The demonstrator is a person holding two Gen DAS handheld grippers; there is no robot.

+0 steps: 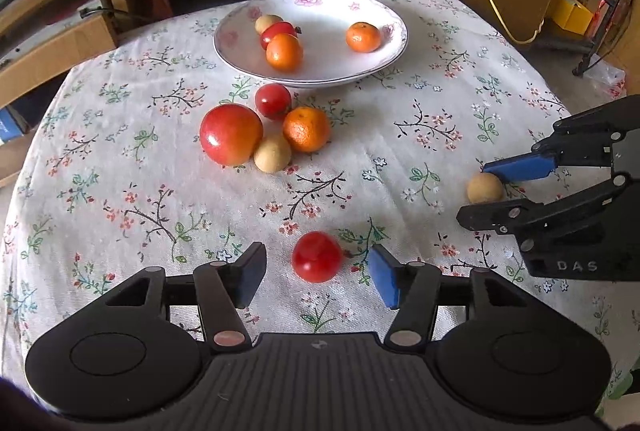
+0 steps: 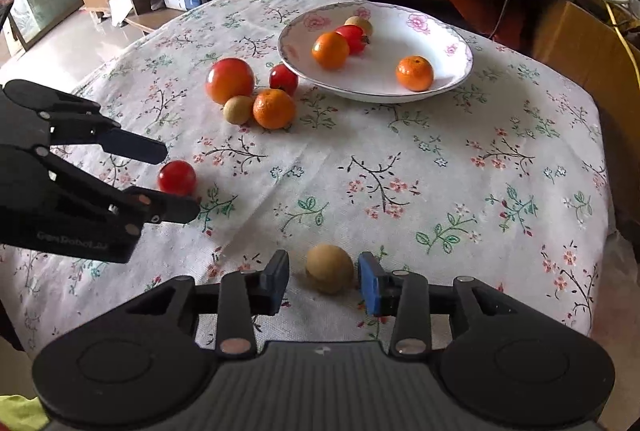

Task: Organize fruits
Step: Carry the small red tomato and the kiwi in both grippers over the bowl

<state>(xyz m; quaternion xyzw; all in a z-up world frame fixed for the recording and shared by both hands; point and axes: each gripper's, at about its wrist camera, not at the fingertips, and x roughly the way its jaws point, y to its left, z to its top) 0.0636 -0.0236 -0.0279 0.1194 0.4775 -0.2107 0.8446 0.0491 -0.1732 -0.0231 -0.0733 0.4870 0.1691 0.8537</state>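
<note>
Straddling glossy red tomato (image 1: 317, 257), left gripper (image 1: 318, 277) jaws spread, pads clear of it, lower centre. Right gripper (image 2: 324, 277) jaws parted around matte tan round fruit (image 2: 330, 268), blue pad perhaps grazing it. Floral cloth (image 2: 400, 159); porcelain plate (image 2: 460, 43) upper centre.

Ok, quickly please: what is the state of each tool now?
Left tool: open, small tomato between, not held.
Right tool: open, tan fruit between, not held.

left claw (image 1: 316, 281): black, blue pads | right claw (image 2: 324, 283): black, blue pad, silver rivets
</note>
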